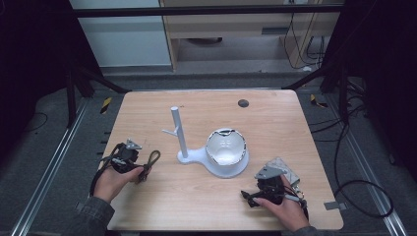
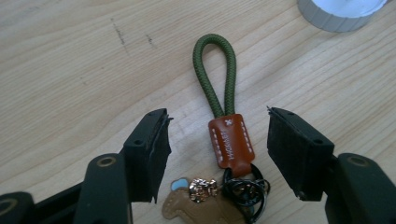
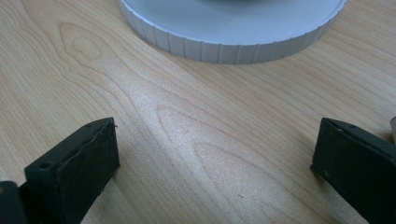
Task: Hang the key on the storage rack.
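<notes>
Low over the wooden table, the left hand-held gripper points forward, its jaws partly apart on either side of a keychain without touching it. The keychain, a brown leather tab and braided green cord loop, lies flat. The right hand-held gripper gapes wide over bare wood, before a ribbed white stand.

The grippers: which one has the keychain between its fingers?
The left gripper. The keychain, with its green cord loop and brown leather tab, lies between its fingers, not yet pinched. The right gripper has only bare table between its fingers.
</notes>
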Motion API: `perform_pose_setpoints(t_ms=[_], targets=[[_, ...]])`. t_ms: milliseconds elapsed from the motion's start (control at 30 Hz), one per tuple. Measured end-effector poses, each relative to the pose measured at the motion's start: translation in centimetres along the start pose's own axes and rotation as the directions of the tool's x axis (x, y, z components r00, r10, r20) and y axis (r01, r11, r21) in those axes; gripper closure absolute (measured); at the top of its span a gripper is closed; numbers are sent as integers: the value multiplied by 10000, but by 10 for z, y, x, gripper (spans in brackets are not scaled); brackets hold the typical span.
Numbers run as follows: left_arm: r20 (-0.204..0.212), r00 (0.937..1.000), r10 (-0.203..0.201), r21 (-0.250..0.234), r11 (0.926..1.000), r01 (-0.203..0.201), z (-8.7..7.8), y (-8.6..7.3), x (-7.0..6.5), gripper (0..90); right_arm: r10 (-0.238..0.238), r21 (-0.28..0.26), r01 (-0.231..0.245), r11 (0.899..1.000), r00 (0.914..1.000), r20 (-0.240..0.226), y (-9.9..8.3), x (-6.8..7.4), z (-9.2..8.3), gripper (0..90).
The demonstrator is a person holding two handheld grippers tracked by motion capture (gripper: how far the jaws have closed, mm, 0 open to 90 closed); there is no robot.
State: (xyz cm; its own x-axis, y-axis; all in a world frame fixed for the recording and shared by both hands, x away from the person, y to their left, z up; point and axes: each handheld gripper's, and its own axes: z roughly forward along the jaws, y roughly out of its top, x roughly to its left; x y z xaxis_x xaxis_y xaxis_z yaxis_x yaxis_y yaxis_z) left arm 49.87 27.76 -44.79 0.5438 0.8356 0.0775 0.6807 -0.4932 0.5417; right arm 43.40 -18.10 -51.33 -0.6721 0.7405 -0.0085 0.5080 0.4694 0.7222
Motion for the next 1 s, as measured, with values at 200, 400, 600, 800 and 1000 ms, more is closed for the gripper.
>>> perform_pose_setpoints(t_ms=[200,400,600,800,1000], targets=[[125,9996,-240,227,9995,237,3,0,1,408,28,-2,-28,10000,10000,7,0,0,0,4],[179,9992,-350,503,9982,341,9,2,2,424,31,-2,-31,10000,10000,9,0,0,0,4],[313,9983,-496,769,9959,470,16,2,2,469,34,-3,-34,10000,10000,8,0,0,0,5],[511,9963,-685,902,9939,637,17,-2,1,542,45,3,-45,10000,10000,3,0,0,0,4],[462,9965,-695,703,9953,662,18,-5,-3,551,29,19,-29,10000,10000,-9,0,0,0,4]])
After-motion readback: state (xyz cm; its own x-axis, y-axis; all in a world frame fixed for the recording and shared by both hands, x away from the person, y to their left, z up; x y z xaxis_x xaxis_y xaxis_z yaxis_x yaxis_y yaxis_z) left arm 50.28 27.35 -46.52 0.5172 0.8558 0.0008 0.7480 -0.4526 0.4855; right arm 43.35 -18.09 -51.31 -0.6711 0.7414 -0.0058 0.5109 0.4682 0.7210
